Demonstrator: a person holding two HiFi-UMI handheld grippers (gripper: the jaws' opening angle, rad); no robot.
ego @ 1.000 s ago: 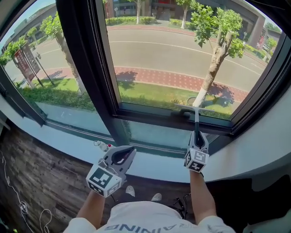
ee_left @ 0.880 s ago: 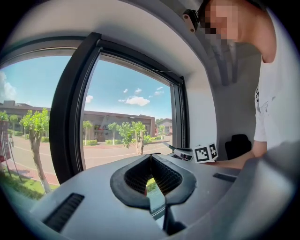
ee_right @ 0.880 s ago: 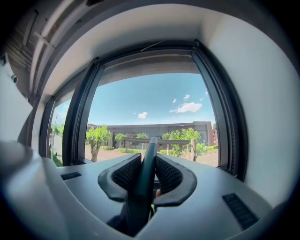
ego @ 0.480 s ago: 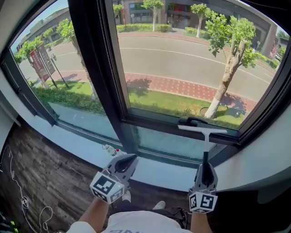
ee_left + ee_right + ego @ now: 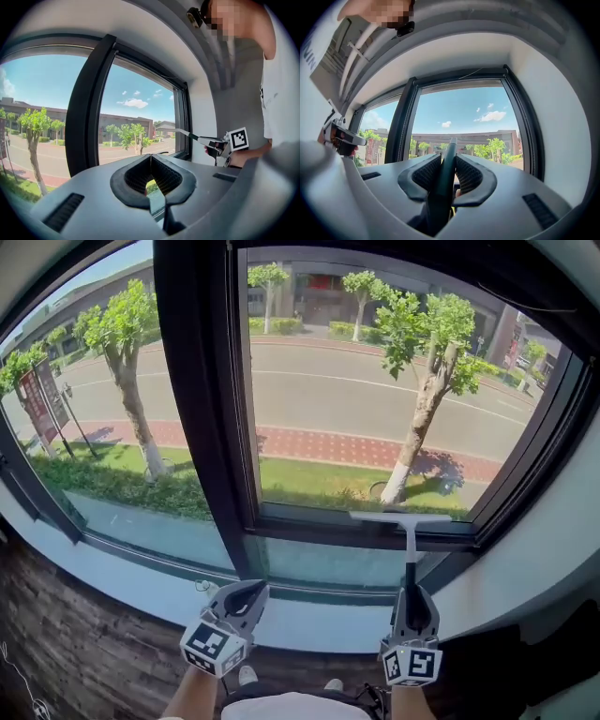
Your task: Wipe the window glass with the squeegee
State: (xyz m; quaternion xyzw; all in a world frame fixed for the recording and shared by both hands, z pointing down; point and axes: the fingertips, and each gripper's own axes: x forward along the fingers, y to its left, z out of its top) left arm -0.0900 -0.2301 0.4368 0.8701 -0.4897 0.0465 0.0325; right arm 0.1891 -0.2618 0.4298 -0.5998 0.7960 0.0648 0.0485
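Left gripper (image 5: pixel 242 596) hangs low, jaws pressed together on nothing. Right gripper (image 5: pixel 411 601) clamps the squeegee (image 5: pixel 410 545) by its handle, with the blade level at the pane's bottom edge and the glass (image 5: pixel 337 399) beyond. This is probably a stroke's end. Next, the blade needs raising and pressing flat on the glass.

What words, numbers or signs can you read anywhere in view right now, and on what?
No text reads clearly.
Red roadside sign: lettering too small to read.
Red sign on the far building: blurred.
Left marker cube and right marker cube: square patterns only, no words.
Shirt print: cut off at the frame edge, unreadable.
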